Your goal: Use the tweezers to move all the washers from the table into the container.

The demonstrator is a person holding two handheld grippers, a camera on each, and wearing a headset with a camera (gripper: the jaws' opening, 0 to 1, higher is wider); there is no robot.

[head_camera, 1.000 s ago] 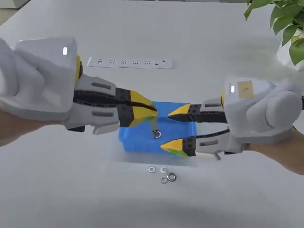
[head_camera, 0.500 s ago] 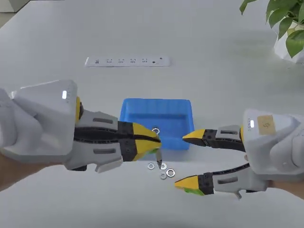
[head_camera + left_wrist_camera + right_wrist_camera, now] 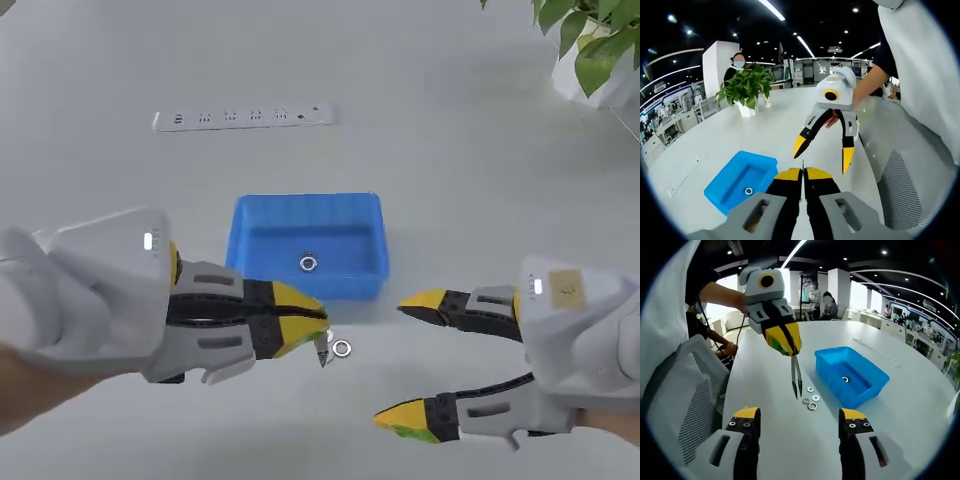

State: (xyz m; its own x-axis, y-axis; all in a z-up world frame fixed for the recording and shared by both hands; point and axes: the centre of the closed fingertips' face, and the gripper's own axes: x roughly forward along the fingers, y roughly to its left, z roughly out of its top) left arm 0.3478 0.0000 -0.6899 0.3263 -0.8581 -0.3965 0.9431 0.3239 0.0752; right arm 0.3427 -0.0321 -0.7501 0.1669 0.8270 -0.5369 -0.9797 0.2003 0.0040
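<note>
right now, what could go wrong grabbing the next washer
The washers lie bunched together, so the tweezers may scatter them or lift two. The left tool holds the tweezers only at their upper end, so the tips could wobble. The open right tool hovers close and might bump the cluster.

tweezers (image 3: 796,371) off container (image 3: 305,201) → down at loose washers (image 3: 342,348) | right tool (image 3: 390,360) drawn back
</note>
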